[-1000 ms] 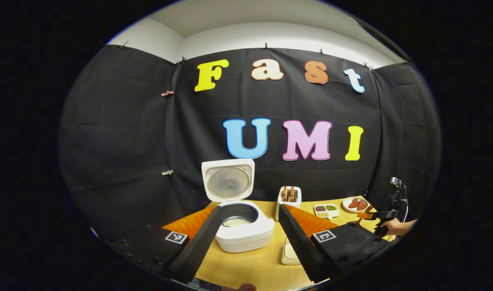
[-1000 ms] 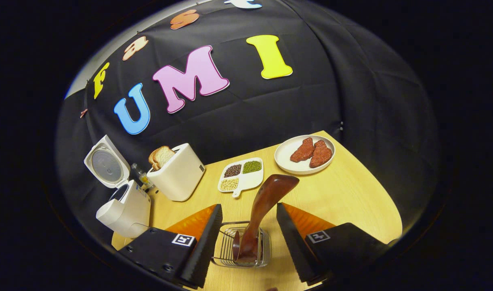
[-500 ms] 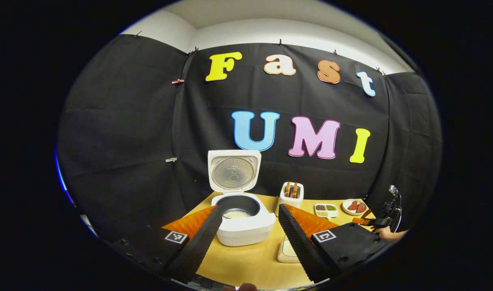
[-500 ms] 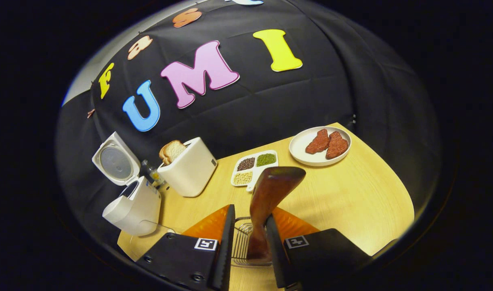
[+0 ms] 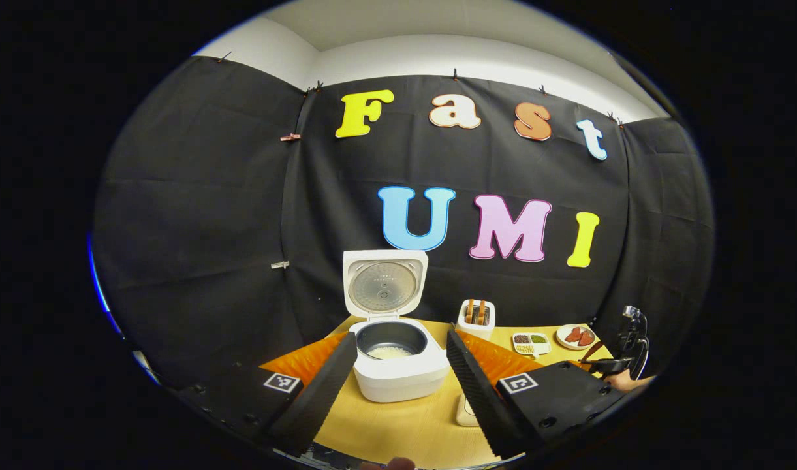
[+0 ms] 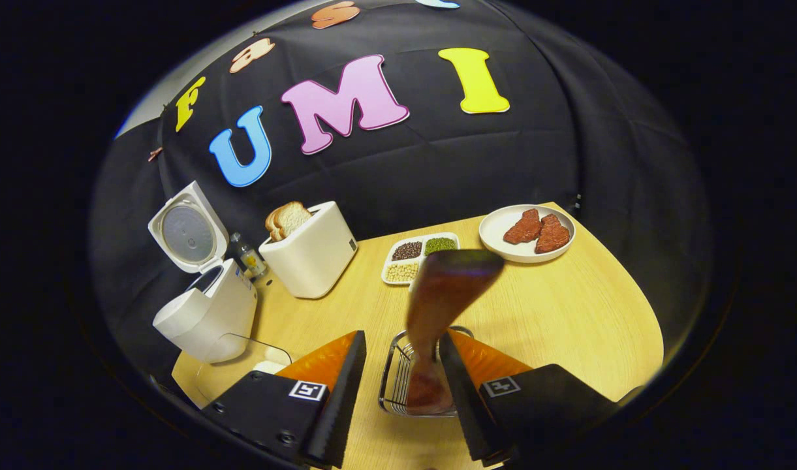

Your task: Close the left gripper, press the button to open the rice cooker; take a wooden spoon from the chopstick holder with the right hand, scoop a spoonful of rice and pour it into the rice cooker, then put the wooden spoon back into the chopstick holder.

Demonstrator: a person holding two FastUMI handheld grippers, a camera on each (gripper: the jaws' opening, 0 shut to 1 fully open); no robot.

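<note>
Two grippers are at work over a wooden counter (image 6: 555, 313). In the left gripper view, the left gripper (image 5: 398, 391) hovers with its jaws spread wide and holding nothing, the rice cooker (image 5: 398, 369) framed between them. The cooker's lid stands upright and a little rice lies in the dark inner pot. Farther off at the right edge, the right gripper (image 5: 623, 352) shows, with part of a hand behind it.

In the right gripper view, the right gripper (image 6: 401, 401) has its jaws parted, and the wooden spoon (image 6: 440, 307) stands in the wire chopstick holder (image 6: 398, 385). The spoon is blurred and leans by the jaw on the view's right; I cannot tell whether they touch. Beyond stand a white toaster (image 6: 310, 251) with bread, a divided dish of beans (image 6: 414, 258) and a plate (image 6: 499, 225) with two pieces of meat.
</note>
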